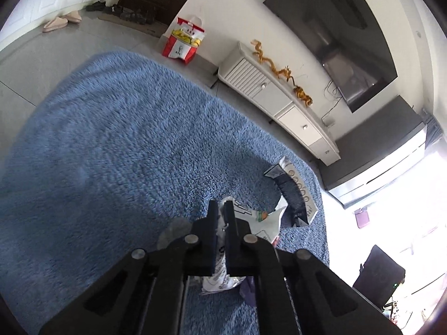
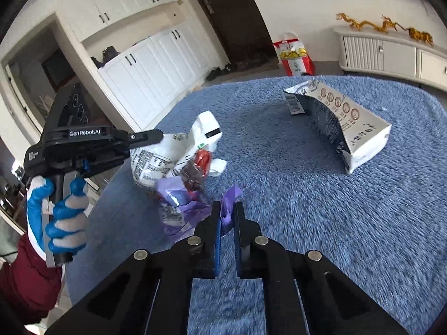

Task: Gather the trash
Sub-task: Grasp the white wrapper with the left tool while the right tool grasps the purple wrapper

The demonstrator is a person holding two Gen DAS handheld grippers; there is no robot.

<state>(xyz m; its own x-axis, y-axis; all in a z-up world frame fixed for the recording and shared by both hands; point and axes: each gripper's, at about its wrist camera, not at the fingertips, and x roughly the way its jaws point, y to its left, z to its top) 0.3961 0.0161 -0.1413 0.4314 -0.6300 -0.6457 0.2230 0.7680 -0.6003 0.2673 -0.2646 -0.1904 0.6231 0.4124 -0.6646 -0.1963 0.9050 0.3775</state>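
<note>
My left gripper (image 1: 221,205) is shut on a white printed plastic wrapper (image 1: 220,276), held above the blue rug. In the right wrist view that left gripper (image 2: 156,136) grips the same white wrapper (image 2: 156,159) from the left. My right gripper (image 2: 226,209) is shut on the edge of a purple plastic bag (image 2: 229,198), which hangs open below the white wrapper with red and brown wrappers (image 2: 199,167) at its mouth. An opened black and white snack carton (image 2: 340,122) lies on the rug to the right; it also shows in the left wrist view (image 1: 293,189).
A blue shaggy rug (image 2: 307,195) covers the floor. A red and white KFC bag (image 2: 296,58) stands by the dark door. A white low cabinet (image 2: 391,53) with gold dragon figures runs along the wall under a TV (image 1: 335,36). White cupboards (image 2: 145,64) stand at left.
</note>
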